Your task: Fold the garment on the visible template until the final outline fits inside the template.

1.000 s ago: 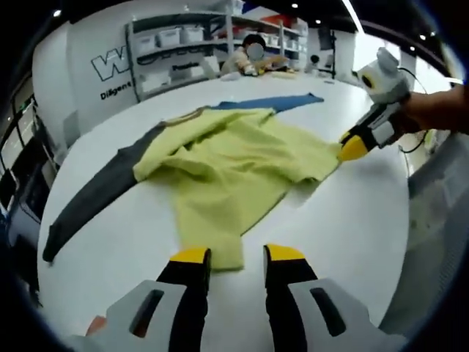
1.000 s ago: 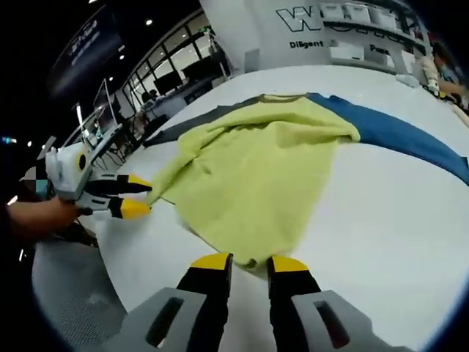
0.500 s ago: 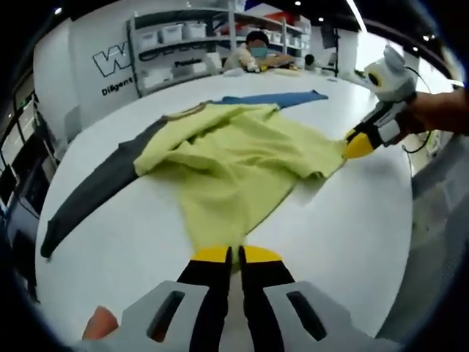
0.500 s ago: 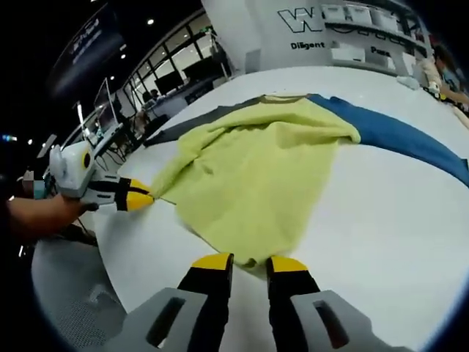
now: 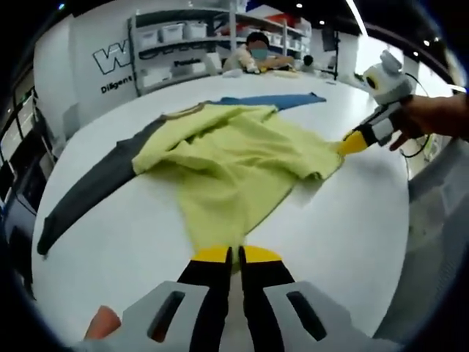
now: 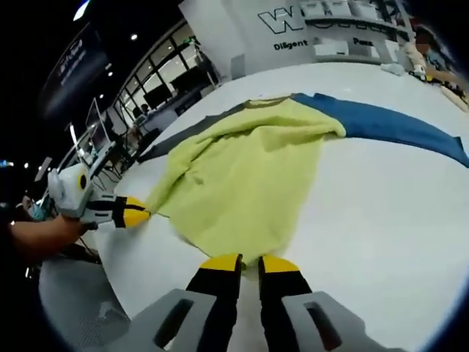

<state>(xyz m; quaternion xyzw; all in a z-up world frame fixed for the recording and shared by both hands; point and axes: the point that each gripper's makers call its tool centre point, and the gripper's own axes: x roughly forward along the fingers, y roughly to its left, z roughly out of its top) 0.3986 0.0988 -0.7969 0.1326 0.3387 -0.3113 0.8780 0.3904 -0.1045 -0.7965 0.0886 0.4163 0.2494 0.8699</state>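
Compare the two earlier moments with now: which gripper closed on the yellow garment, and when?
A second ago both grippers stood open at the yellow garment. The left gripper shut on the near edge half a second ago; the right gripper, then open, has now closed on the opposite edge. The garment has barely shifted on the white table, across the grey and blue template.

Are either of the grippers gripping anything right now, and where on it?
Both grip the yellow garment: left gripper pinches one edge, right gripper another edge.
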